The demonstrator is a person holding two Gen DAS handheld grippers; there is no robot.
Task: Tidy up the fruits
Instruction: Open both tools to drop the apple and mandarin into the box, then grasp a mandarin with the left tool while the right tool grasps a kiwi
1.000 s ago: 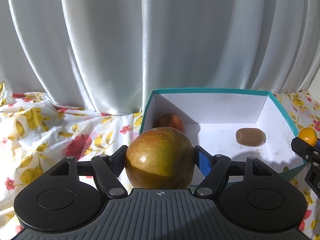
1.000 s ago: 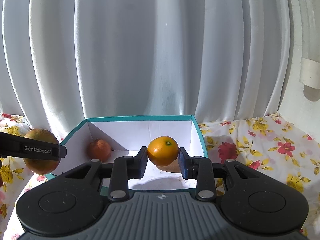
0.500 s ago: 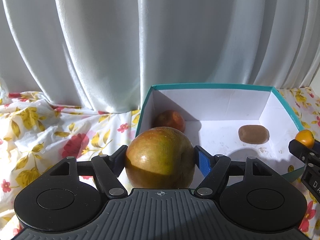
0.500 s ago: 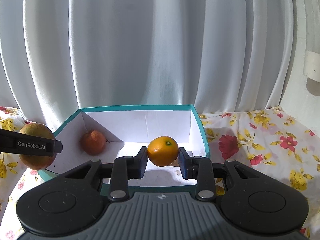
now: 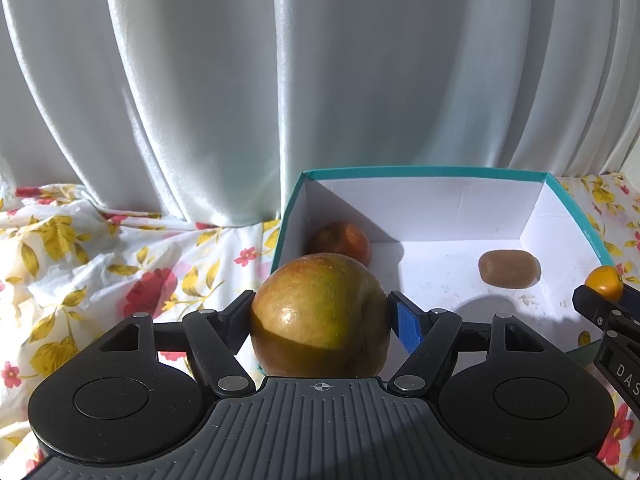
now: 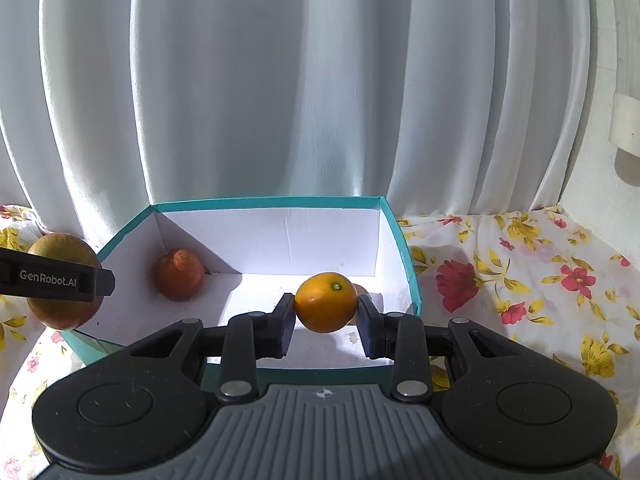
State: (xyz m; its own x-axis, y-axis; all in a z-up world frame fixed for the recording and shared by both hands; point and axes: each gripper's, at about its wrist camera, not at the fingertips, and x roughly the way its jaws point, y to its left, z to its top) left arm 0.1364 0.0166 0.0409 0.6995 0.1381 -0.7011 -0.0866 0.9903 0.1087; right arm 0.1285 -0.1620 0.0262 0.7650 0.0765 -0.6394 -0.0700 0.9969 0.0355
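My left gripper [image 5: 320, 312] is shut on a large green-red apple [image 5: 320, 316], held over the near left corner of a teal box [image 5: 420, 173] with a white inside. My right gripper [image 6: 326, 316] is shut on a small orange [image 6: 326, 302], held over the box's [image 6: 264, 202] near right part. In the box lie a reddish fruit [image 5: 342, 240] in the far left corner and a brown kiwi [image 5: 509, 269] at the right. The reddish fruit [image 6: 179, 277] also shows in the right wrist view. The kiwi there is mostly hidden behind the orange.
A floral cloth [image 5: 100, 264] covers the surface around the box [image 6: 520, 280]. White curtains [image 5: 320, 80] hang close behind. The left gripper with the apple [image 6: 60, 280] shows at the right view's left edge; the right gripper with the orange [image 5: 604, 282] at the left view's right edge.
Both grippers have moved forward and up a little over the box, each still holding its fruit. The box sits lower in both views.
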